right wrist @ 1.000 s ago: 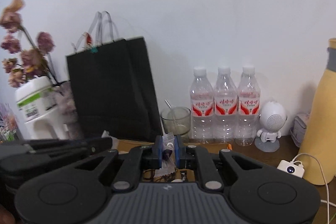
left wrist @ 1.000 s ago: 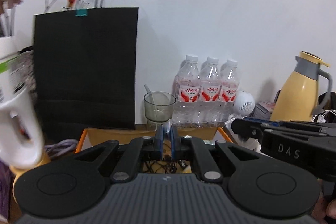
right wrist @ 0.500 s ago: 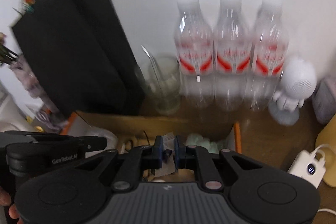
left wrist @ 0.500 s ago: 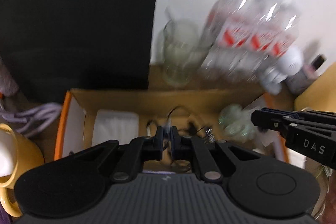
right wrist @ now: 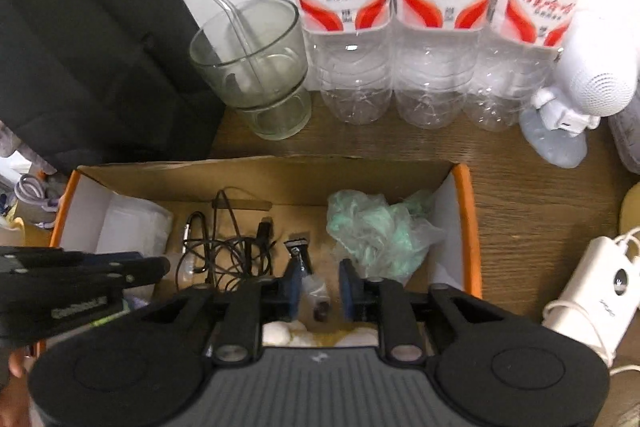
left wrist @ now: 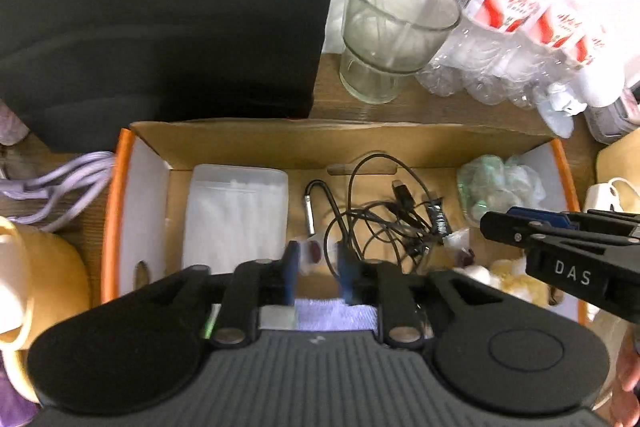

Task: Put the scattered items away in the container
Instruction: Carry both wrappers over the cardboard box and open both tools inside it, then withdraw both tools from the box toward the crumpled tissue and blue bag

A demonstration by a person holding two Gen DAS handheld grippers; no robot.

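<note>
A cardboard box with an orange rim [left wrist: 110, 211] holds a white plastic pack [left wrist: 236, 211], a tangle of black cable [left wrist: 384, 215], a carabiner [left wrist: 316, 203] and a crumpled green bag [right wrist: 372, 231]. Both grippers point steeply down into the box, side by side. The left gripper [left wrist: 317, 263] has its jaws opening, and a small clear packet with a dark red piece [left wrist: 314, 253] sits loose in the gap. The right gripper [right wrist: 320, 283] is also opening, and a small clear packet with a dark piece [right wrist: 316, 297] lies between its jaws, untouched by the pads.
Behind the box stand a black paper bag [left wrist: 160, 7], a glass with a straw [right wrist: 252, 67], three water bottles [right wrist: 440, 27] and a white robot-shaped figure [right wrist: 580, 87]. A white charger with its cord [right wrist: 592, 291] lies to the right. A yellow mug [left wrist: 36, 267] and lilac cable [left wrist: 68, 179] sit to the left.
Both grippers tipped from facing the wall to pointing down into the box. Their jaws, shut before, have parted, and the small packets now sit loose between them.
</note>
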